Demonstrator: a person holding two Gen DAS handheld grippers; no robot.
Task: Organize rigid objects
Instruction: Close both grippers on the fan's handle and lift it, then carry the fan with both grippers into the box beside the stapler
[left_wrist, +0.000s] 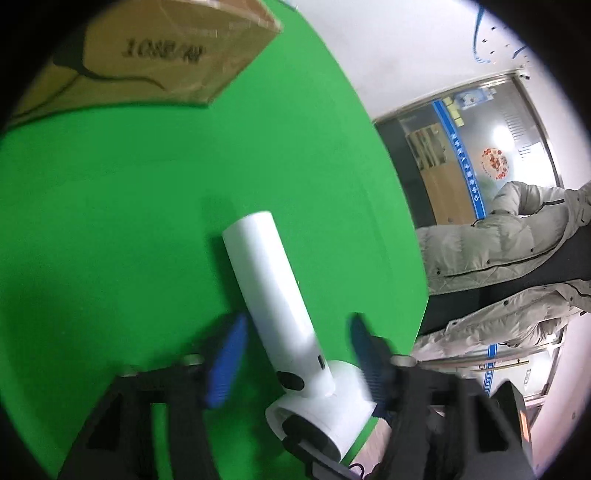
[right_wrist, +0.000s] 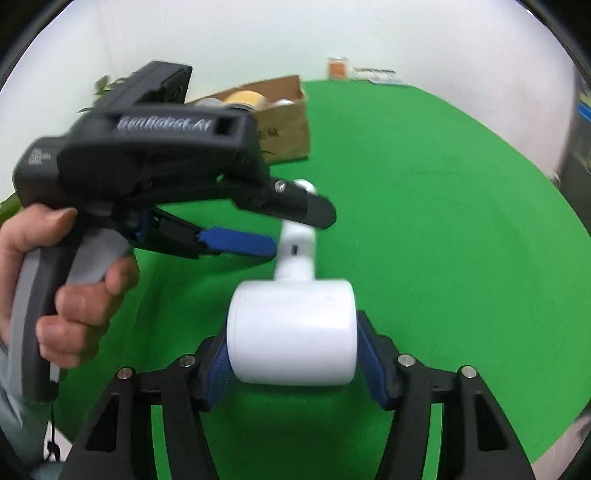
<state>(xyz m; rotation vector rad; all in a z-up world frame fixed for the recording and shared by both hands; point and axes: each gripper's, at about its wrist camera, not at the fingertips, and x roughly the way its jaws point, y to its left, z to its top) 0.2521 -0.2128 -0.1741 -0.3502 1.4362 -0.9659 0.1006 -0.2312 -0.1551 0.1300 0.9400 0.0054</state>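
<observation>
Left wrist view looks steeply down along its fingers, close over the green table (left_wrist: 110, 221), toward its far edge; right wrist view likewise; both share the white handheld device (left_wrist: 269, 288) (right_wrist: 295, 332) and cardboard box (left_wrist: 166, 55) (right_wrist: 284, 122).

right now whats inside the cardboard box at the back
Above the cardboard box rim, a tan roll and two pale rounded tops show. The box walls and left gripper cover everything lower down.

An office or lab staged for recording: a green-covered table (left_wrist: 147, 184) against plain white walls, a glass door (left_wrist: 480, 147) with a blue printed band, and a cardboard box (right_wrist: 284, 118).
</observation>
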